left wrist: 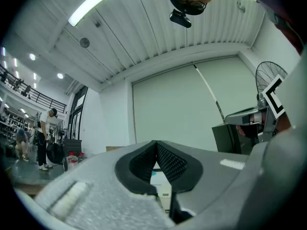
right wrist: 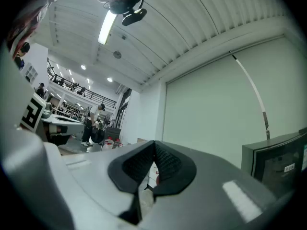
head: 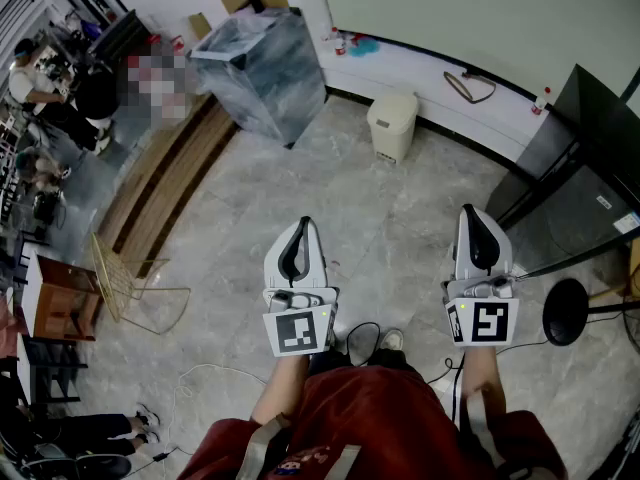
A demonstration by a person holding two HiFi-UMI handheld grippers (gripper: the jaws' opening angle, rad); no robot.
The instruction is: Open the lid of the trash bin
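- Head view: the bin (head: 392,125) stands on the floor (head: 400,228) at the foot of the wall (head: 450,18). Its lid is down, and it is well ahead of both tools. My left tool (head: 301,228) and right tool (head: 473,215) are each pinched together and hold nothing.
- Head view, handling: I judge the bin to be light, stiff, smooth plastic. It may skid or tip on the tiles if I pull hard. The lid's front lip looks the best place to catch. One tip hooked under it should raise the lid while the other tool steadies the body.
- Head view, room: bare floor lies between me and the bin, so the approach is open. A wrapped crate (head: 262,53) sits near the bin's left, and a black cabinet (head: 570,168) stands farther off to the right. The wall close behind may stop the lid short of full swing.
- Left gripper view: the pads (left wrist: 170,162) meet at their tips with nothing between them. A pale sliver below them is likely the bin.
- Right gripper view: the jaws are together and empty. I cannot pick out the bin here.
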